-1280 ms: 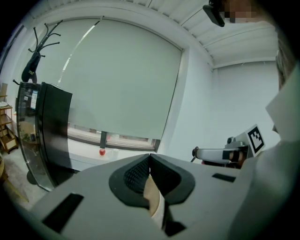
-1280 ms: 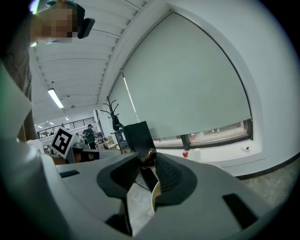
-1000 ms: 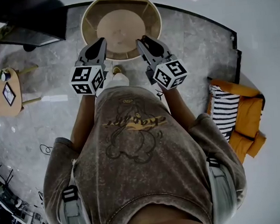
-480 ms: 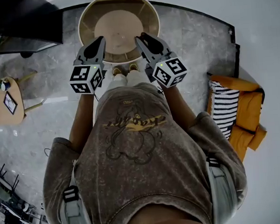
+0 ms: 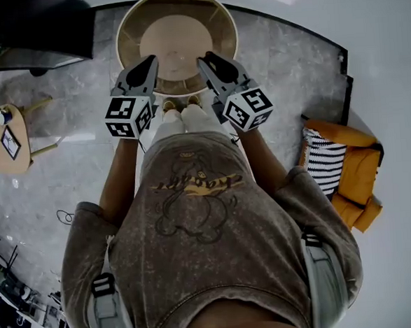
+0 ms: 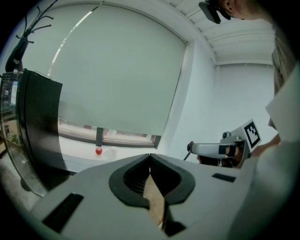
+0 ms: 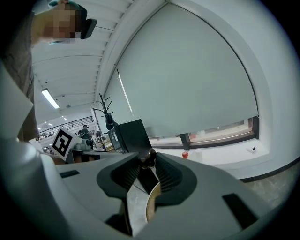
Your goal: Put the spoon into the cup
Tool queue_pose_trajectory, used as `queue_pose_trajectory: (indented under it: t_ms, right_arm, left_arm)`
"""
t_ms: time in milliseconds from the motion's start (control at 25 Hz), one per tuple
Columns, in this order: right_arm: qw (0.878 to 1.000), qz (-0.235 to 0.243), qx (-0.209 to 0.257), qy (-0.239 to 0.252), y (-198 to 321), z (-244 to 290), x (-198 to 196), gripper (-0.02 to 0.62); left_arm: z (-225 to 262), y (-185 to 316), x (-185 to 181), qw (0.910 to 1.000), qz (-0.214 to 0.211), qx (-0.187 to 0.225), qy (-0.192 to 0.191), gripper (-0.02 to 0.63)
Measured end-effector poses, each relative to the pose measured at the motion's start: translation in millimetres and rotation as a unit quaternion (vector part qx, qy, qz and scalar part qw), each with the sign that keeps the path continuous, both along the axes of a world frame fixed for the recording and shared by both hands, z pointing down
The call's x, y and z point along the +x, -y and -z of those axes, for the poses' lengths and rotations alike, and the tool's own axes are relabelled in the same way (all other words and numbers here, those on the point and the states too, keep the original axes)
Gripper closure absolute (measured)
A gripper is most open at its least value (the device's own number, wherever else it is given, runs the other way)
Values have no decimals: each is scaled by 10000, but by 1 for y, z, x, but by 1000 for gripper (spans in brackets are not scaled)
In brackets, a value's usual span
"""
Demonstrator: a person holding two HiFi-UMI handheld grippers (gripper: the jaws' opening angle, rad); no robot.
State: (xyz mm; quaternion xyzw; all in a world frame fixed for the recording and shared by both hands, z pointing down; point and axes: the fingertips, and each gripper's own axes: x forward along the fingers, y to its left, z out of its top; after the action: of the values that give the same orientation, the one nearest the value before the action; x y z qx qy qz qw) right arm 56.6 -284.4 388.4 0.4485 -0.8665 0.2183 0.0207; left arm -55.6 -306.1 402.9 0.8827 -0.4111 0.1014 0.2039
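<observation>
A round wooden table stands just ahead of me; I make out no cup on its top. My left gripper hovers over the table's near edge, its jaws meeting at the tips with nothing between them. Beside it, my right gripper is shut on a small dark thing at its tips. The left gripper view shows the right gripper with a thin dark stem, apparently the spoon, slanting down from its tip.
A dark cabinet stands at the far left, a small wooden side table at the left, and an orange seat with a striped cushion at the right. A red ball lies on the window sill beyond.
The person has stepped closer to the round table and both feet now stand together. Both grippers travelled forward with the body, keeping their jaws as they were.
</observation>
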Motion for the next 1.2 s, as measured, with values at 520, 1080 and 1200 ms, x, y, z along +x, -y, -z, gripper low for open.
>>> queue_pose_trajectory:
  t_ms: [520, 1080, 1200]
  right_arm:
    - [9990, 135, -289, 326, 39, -46, -9, 474]
    - [9969, 276, -682, 266, 62, -96, -24, 474]
    - [9962, 329, -789, 189, 65, -111, -26, 474]
  left_arm:
    - [-52, 24, -3, 9991, -3, -406, 106, 588]
    - [-86, 39, -9, 9976, 73, -689, 52, 588]
    - [-91, 41, -6, 9973, 33, -732, 53, 588]
